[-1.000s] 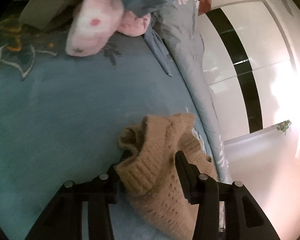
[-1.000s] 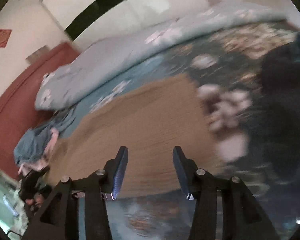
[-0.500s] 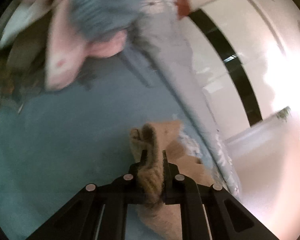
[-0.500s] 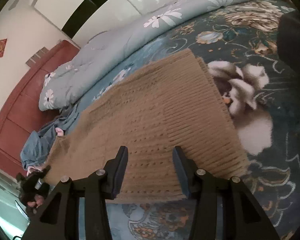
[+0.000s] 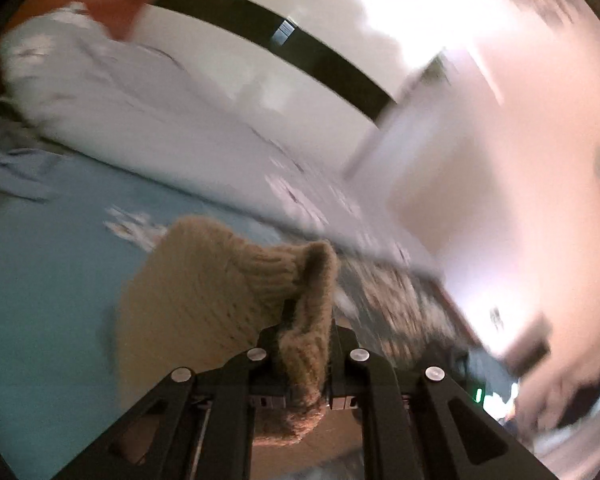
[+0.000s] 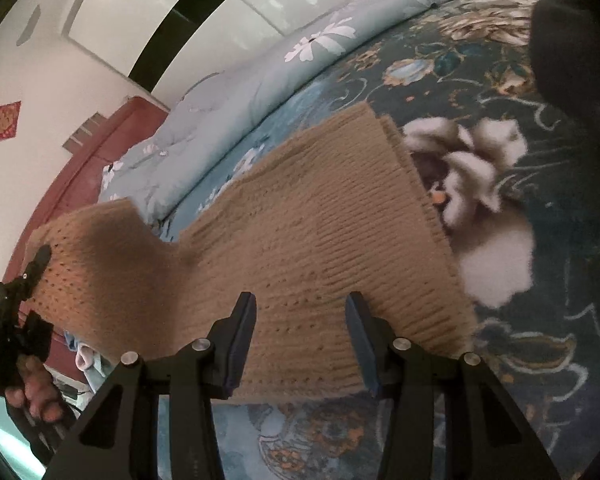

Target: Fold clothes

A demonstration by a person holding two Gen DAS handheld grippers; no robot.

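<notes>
A tan knitted sweater [image 6: 308, 224] lies spread on the floral bedspread [image 6: 540, 240]. My left gripper [image 5: 306, 320] is shut on the sweater's ribbed edge [image 5: 300, 280] and holds that end lifted off the bed. In the right wrist view the left gripper [image 6: 24, 280] shows at the far left with the raised sweater end. My right gripper [image 6: 300, 312] is open, its fingers just above the sweater's near edge, with nothing between them.
A rolled light-blue quilt with white flowers [image 6: 260, 64] lies along the far side of the bed. A dark garment [image 6: 572, 48] sits at the upper right. A blue cloth [image 5: 16, 168] lies at the left. A red headboard [image 6: 92, 148] stands behind.
My left gripper closed on the sweater's ribbed edge and lifted it, swinging toward the quilt and wall. My right gripper stayed open over the sweater's near edge.
</notes>
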